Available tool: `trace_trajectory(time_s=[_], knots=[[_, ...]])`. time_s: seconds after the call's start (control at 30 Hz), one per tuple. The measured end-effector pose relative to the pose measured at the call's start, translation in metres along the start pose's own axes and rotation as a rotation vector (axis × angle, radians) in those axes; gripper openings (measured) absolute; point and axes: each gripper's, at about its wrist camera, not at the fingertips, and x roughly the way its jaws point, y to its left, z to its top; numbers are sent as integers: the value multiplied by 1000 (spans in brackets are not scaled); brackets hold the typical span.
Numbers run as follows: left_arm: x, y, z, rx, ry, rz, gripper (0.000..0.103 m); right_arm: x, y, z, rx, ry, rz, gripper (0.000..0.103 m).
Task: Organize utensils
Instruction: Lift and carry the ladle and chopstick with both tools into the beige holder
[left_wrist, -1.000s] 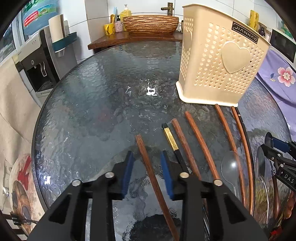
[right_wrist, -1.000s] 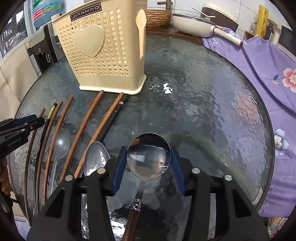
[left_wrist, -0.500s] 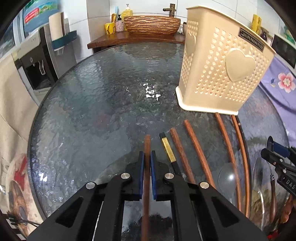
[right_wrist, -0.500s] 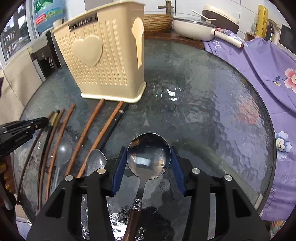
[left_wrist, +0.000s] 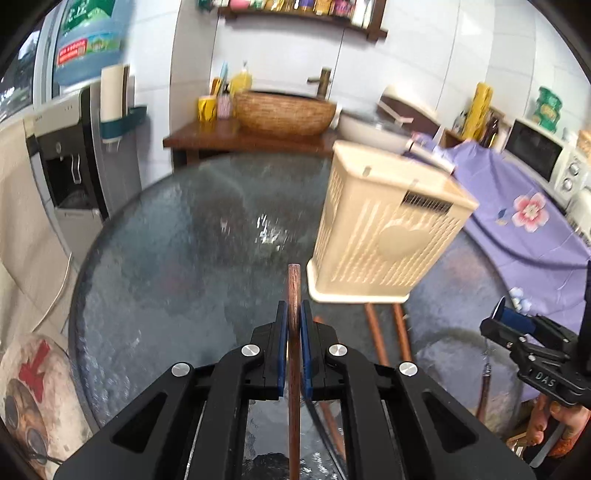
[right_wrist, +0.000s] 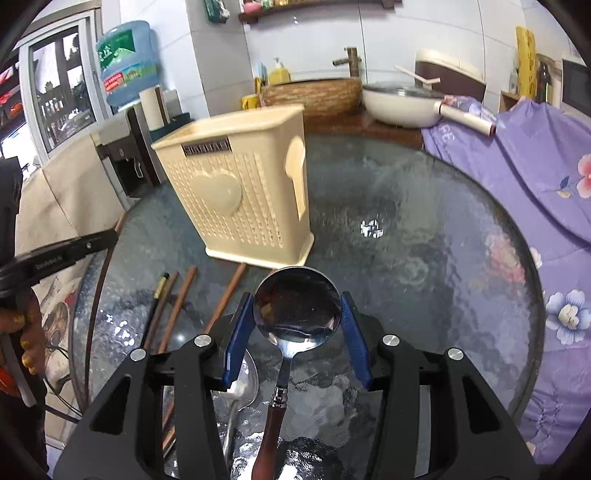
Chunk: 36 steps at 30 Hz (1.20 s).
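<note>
My left gripper (left_wrist: 294, 325) is shut on a brown wooden chopstick (left_wrist: 294, 284) and holds it lifted above the round glass table (left_wrist: 166, 258), its tip pointing toward the cream perforated utensil basket (left_wrist: 388, 229). My right gripper (right_wrist: 297, 314) is shut on the round bowl of a metal spoon (right_wrist: 297, 302) with a wooden handle, lifted above the table, with the basket (right_wrist: 243, 192) ahead to the left. Several chopsticks (right_wrist: 181, 299) and another spoon (right_wrist: 242, 384) lie on the glass below.
A purple flowered cloth (right_wrist: 535, 177) covers the right side beyond the table. A water dispenser (left_wrist: 70, 158) stands at the left. A wooden counter with a woven basin (left_wrist: 284, 114) and a white pan (right_wrist: 402, 103) is behind the table.
Both grippers rose from the table. The left one lifted the chopstick it closed on; the right one lifted the spoon. The view now tilts up toward the basket and wall.
</note>
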Motion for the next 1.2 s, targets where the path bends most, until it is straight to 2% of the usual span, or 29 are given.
trace_trajectory(time_s=[0.3, 0.63, 1.2], knots=[[-38, 0, 17, -6, -90, -46, 7, -29, 4, 16, -2, -44, 47, 48], [-61, 6, 14, -20, -130, -81, 7, -40, 22, 17, -49, -48, 73, 47], [-97, -3, 49, 19, -237, -105, 7, -62, 42, 55, -111, -101, 120, 47]])
